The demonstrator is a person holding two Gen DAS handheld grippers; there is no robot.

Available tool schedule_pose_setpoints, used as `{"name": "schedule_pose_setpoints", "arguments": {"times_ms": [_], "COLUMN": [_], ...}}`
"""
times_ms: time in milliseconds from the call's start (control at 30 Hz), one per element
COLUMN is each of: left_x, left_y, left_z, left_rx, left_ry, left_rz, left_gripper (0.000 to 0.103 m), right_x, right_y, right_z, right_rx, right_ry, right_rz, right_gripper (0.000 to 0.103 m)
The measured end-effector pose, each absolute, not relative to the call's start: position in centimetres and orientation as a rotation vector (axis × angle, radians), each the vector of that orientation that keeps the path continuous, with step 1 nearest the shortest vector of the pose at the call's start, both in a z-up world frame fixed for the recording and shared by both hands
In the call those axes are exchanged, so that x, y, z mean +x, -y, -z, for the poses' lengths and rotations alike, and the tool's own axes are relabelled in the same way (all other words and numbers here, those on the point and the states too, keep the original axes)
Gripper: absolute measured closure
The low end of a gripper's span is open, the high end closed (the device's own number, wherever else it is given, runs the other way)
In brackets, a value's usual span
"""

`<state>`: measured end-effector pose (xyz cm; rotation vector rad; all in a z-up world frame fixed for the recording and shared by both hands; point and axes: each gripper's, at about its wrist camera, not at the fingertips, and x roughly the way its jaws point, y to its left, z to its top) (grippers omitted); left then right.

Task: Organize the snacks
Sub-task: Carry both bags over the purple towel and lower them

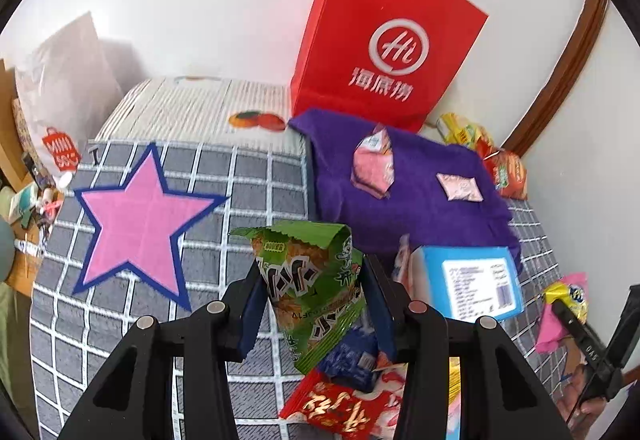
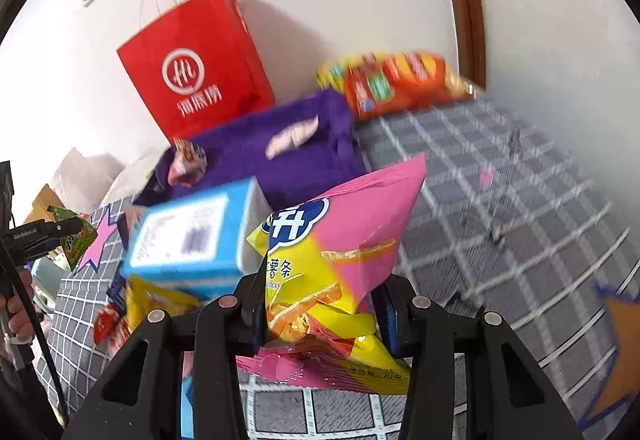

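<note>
While both hand-held tools were raised above the grid-patterned bedspread (image 1: 256,175), each carried one packet: the left gripper (image 1: 312,294) was clamped on a green snack packet (image 1: 316,280) about its middle, and the right gripper (image 2: 320,300) was clamped across the lower part of a pink-and-yellow potato-stick bag (image 2: 340,252). Both packets were judged light, air-filled and crackly, with slick film that could slide between the pads; their contents were probably brittle, so a firm but shallow pinch near a crimped seam seemed safer than squeezing the belly. The blue box (image 1: 468,284), lying just beside the green packet among loose packets, looked stiff and would take a grasp across its narrow faces. A purple cloth (image 1: 400,191) held two small pink sachets, with a red paper bag (image 1: 384,39) upright behind it and a pink star (image 1: 148,215) on the spread.
</note>
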<state>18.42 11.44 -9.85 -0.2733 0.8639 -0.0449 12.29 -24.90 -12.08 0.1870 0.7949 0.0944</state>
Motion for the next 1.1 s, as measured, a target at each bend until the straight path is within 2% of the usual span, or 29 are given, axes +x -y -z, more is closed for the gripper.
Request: {"name": "schedule_pose_setpoints", "arguments": {"times_ms": [300,500,833,1100], "left_x": [21.6,24.2,28.3,31.4], "left_y": [-8.8,-7.3,-6.1,-5.6], "left_z": [5.6,3.1,2.5,4.6], "left_rx": [-0.222,-0.193,-0.189,-0.208], "left_ry": [-0.804,-0.764,-0.758,-0.795], "left_rz": [0.080,0.081,0.075,0.076], "left_gripper": [0.059,0.059,0.059,0.059], "right_x": [18.5,24.1,31.5,34.5], "right_y": [23.4,21.4,19.3,19.8], "right_z": [5.9,3.9,4.8,6.9], "right_rx": [0.161,0.136,0.165,0.203], "right_ry": [-0.753,-0.769,-0.863,-0.918], "right_rz": [-0.118,-0.135,-0.195,-0.240], "right_gripper": [0.060,0.060,0.060,0.059]}}
